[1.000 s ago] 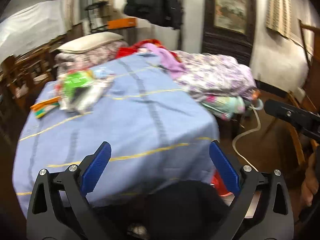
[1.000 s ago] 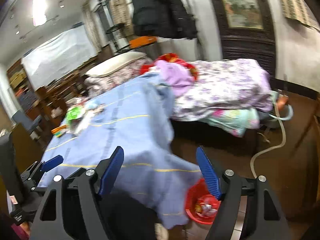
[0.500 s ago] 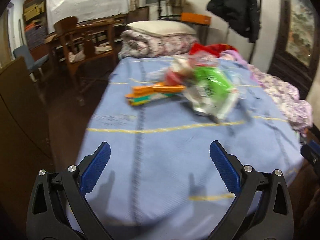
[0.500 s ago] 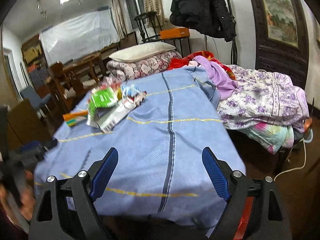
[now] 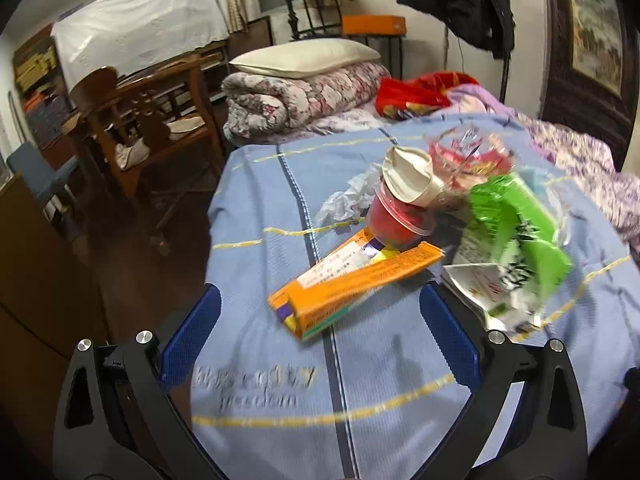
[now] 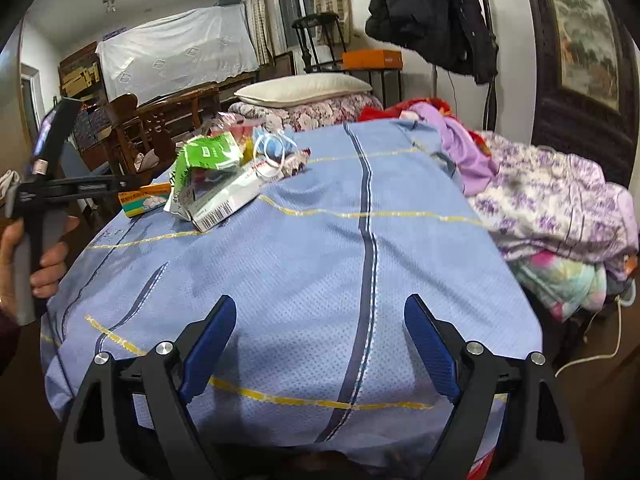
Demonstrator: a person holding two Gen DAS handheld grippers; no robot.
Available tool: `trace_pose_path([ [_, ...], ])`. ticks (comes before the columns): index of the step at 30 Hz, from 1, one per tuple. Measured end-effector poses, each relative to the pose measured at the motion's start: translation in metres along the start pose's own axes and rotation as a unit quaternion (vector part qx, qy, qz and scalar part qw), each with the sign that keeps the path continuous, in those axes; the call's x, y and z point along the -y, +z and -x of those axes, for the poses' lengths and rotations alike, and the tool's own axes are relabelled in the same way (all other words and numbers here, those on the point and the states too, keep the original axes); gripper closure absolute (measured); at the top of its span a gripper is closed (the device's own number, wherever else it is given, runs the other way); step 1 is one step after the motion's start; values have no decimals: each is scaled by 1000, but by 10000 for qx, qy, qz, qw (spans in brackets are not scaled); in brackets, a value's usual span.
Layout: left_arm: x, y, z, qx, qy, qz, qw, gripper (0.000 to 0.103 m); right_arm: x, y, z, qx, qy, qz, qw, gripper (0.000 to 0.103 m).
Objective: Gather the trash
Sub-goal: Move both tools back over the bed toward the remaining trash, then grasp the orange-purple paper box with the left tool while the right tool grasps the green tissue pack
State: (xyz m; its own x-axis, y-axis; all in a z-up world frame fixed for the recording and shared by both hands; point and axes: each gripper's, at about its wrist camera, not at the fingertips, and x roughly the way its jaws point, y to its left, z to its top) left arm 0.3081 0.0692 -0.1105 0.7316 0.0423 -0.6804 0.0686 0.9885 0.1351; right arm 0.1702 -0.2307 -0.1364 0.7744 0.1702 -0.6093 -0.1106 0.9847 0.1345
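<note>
Trash pile on blue cloth, toward its far-left part seen from right wrist: orange carton nearest, red plastic cup touching behind it, crumpled paper cup on top, green wrapper beside.

Left gripper spread wide, empty, carton between its fingers but untouched. Right gripper also wide, empty, well back near cloth's front edge.

Step, likely: approach for first pick. Next calls for lowering left over carton, closing across its narrow side.
</note>
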Motion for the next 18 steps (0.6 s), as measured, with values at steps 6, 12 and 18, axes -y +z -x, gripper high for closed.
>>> trace_pose_path([
  [6, 2, 3, -31, -436, -552, 58, 9975, 11, -8, 0, -11, -168, -59, 98, 9998, 11],
  [12, 13, -18, -13, -658, -1119, 27, 9915, 41, -10, -1, -11, -218, -71, 134, 9996, 9],
  [18, 20, -34, 26, -426, -1337, 25, 9901, 35, -7, 0, -9, -235, -7, 92, 9997, 9],
])
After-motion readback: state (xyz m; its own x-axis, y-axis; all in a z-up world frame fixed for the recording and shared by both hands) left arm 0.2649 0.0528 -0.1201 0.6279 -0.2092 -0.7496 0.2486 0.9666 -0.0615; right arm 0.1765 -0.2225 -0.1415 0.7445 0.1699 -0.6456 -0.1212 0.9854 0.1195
